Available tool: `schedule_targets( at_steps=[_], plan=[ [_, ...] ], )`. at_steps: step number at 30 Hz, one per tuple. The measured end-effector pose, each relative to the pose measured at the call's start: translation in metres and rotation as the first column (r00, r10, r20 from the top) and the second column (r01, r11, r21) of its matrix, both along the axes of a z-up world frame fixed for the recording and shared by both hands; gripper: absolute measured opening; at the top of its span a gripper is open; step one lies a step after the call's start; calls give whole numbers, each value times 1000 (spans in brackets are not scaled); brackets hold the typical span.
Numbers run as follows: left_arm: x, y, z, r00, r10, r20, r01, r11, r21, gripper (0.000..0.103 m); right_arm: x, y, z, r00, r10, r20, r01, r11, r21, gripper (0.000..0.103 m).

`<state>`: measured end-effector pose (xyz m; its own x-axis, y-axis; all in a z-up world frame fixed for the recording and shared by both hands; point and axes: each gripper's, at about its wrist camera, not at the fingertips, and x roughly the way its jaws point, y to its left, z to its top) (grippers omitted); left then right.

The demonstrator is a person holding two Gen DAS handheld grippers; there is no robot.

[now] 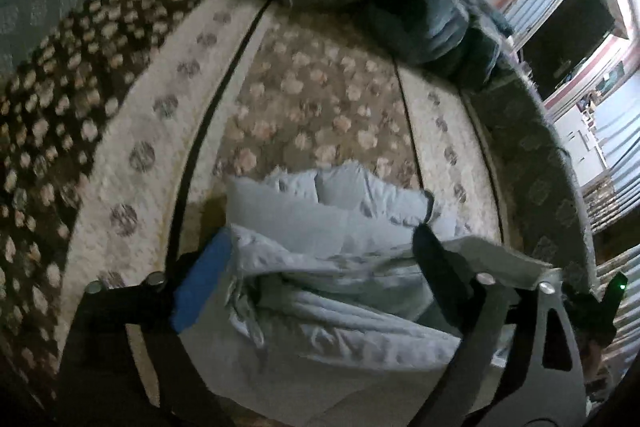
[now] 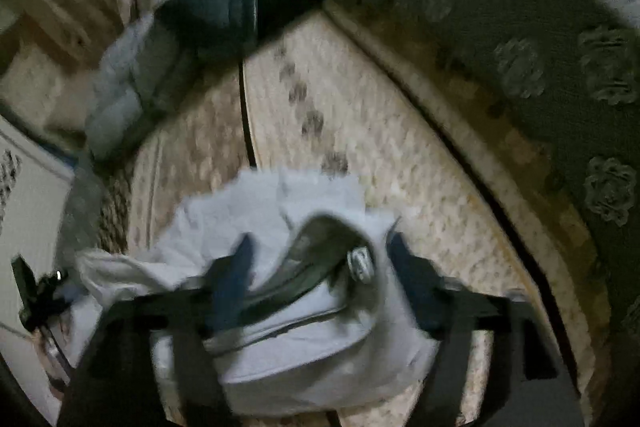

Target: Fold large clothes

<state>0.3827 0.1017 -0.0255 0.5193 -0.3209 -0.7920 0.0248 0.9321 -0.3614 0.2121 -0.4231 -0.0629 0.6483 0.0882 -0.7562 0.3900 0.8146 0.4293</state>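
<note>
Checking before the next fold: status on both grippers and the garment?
Left gripper open, right gripper open. Pale blue garment bunched on the patterned sofa seat, lying between both sets of fingers. Nothing in the way.

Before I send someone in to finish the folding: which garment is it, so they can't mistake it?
Start at the floral sofa. On its cream seat, nearest the edge, lies the pale grey garment, bunched between the open left gripper. Unlike the darker blue-grey cushions along the sofa's back, it is light, crumpled and has a metal button.
</note>
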Motion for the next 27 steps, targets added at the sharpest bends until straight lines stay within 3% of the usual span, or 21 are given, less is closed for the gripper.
schedule_targets(
  at_steps=[3,5,11,15,18,23,27],
  plan=[
    [-16,13,20,997,3,74,-5,1000,22,100,-17,-10,11,999,8,52,-8,1000,-1,88],
    [-33,20,22,994,-14,109,5,996,86,100,-34,-11,7,997,28,69,-25,999,-41,91],
    [-91,30,-28,981,-129,144,88,961,261,100,-79,4,-51,993,104,59,-91,977,-192,95],
    [-110,36,-67,978,-180,105,153,962,225,100,-84,18,-85,987,161,29,-151,965,-212,95],
    [-112,38,-86,973,-213,94,191,961,200,100,-82,30,-92,977,205,56,-187,955,-231,95],
    [-114,36,-91,956,-248,158,217,957,193,100,-74,41,-93,964,251,90,-222,943,-247,95],
    [-105,20,-99,938,-309,159,266,933,243,100,-69,43,-99,962,259,84,-232,941,-245,95]
  ],
)
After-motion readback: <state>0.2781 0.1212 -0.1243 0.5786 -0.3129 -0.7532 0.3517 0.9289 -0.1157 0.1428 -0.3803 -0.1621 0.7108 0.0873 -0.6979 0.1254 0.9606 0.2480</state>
